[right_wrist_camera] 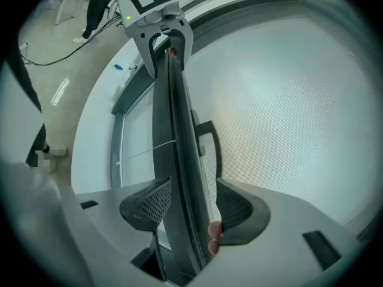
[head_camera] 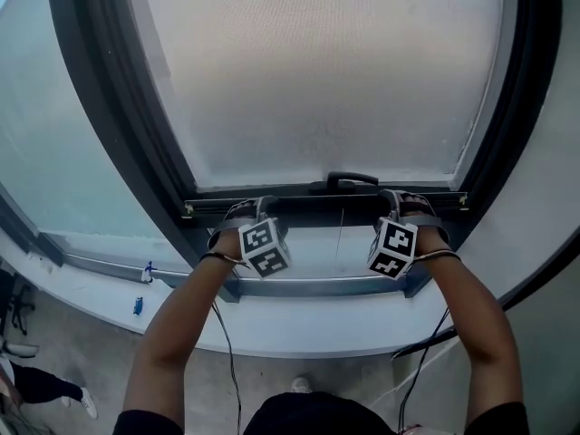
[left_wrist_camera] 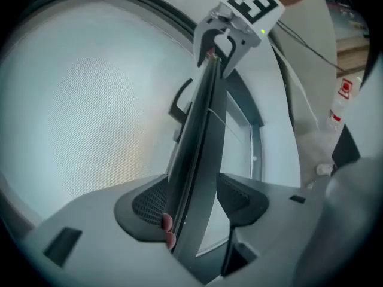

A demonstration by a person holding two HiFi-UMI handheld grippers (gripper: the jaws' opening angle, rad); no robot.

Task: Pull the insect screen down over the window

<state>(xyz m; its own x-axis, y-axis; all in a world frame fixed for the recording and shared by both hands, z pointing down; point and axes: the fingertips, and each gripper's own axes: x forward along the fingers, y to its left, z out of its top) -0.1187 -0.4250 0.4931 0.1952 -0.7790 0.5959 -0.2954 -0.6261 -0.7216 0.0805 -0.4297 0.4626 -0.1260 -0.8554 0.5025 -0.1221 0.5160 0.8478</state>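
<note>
We hold the insect screen [head_camera: 317,71] by its bottom bar [head_camera: 331,208], which sits low in the window frame [head_camera: 118,125] and runs level from the frame's left edge to its right. The left gripper [left_wrist_camera: 191,203] is clamped on the bar near the frame's left edge, with the bar pinched between its fingers [left_wrist_camera: 146,205]. The right gripper [right_wrist_camera: 188,203] grips the same bar near the right edge, its fingers [right_wrist_camera: 239,211] pressed to either face. The bar's long axis runs straight from one gripper to the other, with the pull handle [head_camera: 352,181] between them, so neither hand is the nearer. The mesh covers the pane above the bar. Below it a strip of bare glass shows, and under that lies the bottom rail [head_camera: 317,286] of the frame, so the bar is above the rail and apart from it. We judge that the coming move is straight down, both hands together, keeping the bar level until it meets the rail.
</note>
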